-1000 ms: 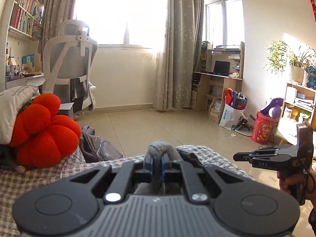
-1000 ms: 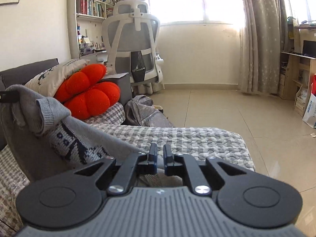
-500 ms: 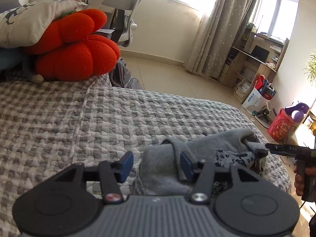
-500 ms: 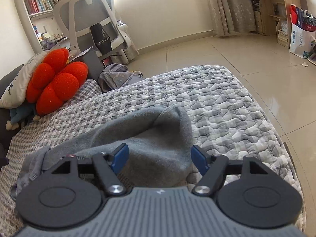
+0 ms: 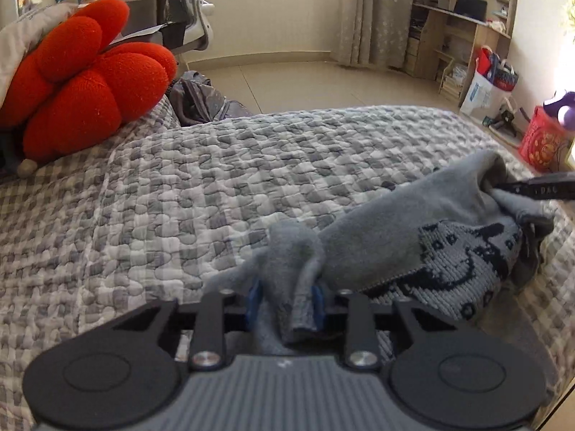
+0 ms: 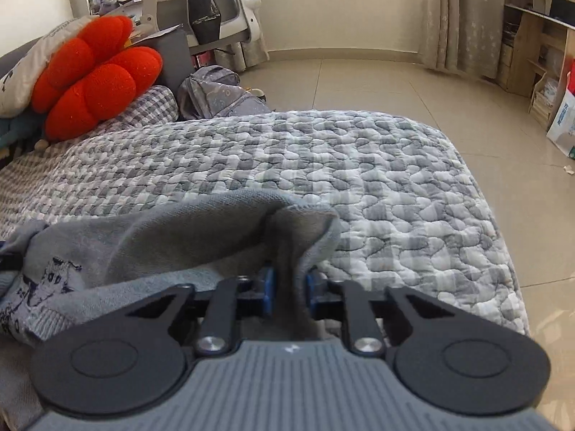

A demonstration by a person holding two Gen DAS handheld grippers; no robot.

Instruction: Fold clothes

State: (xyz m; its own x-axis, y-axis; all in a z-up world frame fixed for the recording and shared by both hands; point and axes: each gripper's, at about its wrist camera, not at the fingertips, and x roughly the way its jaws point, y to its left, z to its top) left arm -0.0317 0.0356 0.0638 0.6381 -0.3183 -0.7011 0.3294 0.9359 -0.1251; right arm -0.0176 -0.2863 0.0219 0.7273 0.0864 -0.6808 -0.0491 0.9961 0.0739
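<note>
grey sweater (image 5: pixel 402 230) folds hide both grippers' blue fingers (image 6: pixel 267 287).

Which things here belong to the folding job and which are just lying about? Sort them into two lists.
Part of the job:
- grey sweater
- left gripper, jaws closed on a bunch of the sweater
- right gripper, jaws closed on another fold
- checked quilt, the folding surface

Just lying about:
- red flower cushion
- grey backpack
- office chair
- red bucket

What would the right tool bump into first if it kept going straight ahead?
Probably the grey sweater bunched between its fingers, then the checked quilt beyond. Depth is hard to judge here.
</note>
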